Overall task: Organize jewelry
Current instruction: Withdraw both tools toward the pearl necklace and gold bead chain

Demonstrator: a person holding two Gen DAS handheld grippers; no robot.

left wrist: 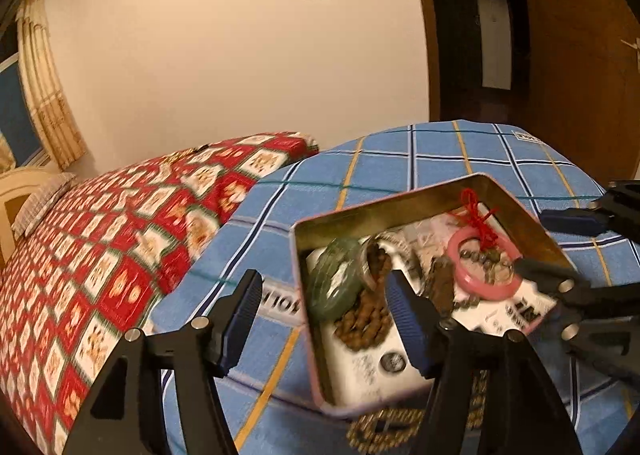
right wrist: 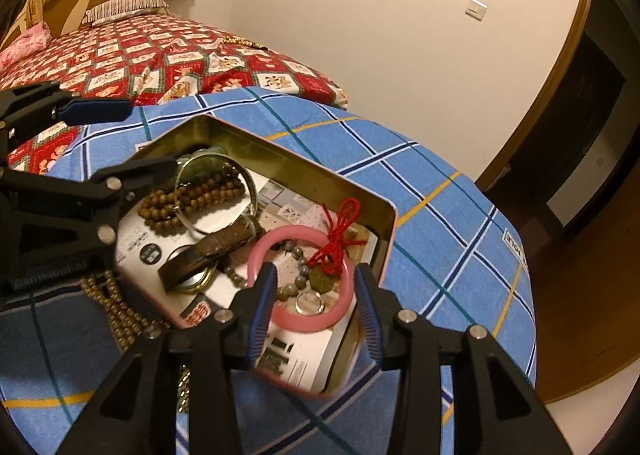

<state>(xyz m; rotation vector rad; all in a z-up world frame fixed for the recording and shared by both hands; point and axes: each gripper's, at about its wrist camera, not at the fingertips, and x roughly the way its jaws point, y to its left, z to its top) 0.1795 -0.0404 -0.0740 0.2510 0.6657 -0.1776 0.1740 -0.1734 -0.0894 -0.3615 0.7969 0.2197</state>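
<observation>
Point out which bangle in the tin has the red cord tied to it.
The pink bangle, lying at the tin's near right corner. The green bangle and the silver one carry no cord.

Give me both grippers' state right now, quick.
Left gripper: jaws open, straddling the tin's wall, gripping nothing.
Right gripper: jaws open over the pink bangle, not gripping it.
</observation>
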